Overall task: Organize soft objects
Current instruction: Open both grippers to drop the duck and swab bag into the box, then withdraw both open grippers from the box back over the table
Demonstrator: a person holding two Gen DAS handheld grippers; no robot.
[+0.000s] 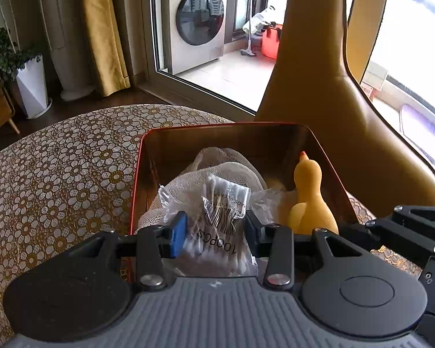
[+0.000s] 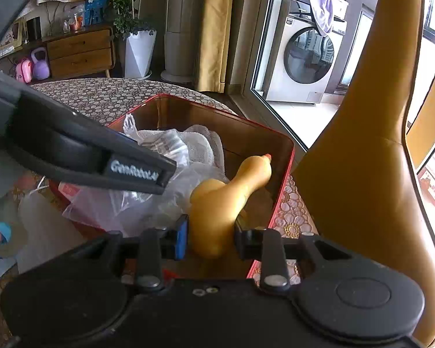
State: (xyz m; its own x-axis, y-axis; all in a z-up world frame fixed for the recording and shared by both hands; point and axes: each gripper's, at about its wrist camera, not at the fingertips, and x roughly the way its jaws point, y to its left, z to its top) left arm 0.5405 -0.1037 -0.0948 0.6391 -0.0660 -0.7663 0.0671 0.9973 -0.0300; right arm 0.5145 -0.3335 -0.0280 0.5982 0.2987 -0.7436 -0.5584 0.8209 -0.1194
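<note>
A red-rimmed box (image 1: 136, 174) stands on the patterned table. In it lie a white mesh cloth (image 1: 232, 165), a clear bag of cotton swabs (image 1: 217, 211) and a yellow rubber chicken (image 1: 310, 197). My left gripper (image 1: 214, 229) has its fingers on both sides of the swab bag, over the box; whether they pinch it I cannot tell. In the right wrist view my right gripper (image 2: 210, 236) is shut on the chicken's body (image 2: 217, 203), whose head points to the box's far corner. The left gripper's body (image 2: 87, 150) crosses that view above the bag (image 2: 148, 200).
A tan leather chair back (image 1: 327, 110) rises just behind the box (image 2: 287, 156). The table carries a flower-patterned cloth (image 1: 58, 179). White bags (image 2: 40, 226) lie at the left of the box. A glass door, washing machine and plant pot stand further back.
</note>
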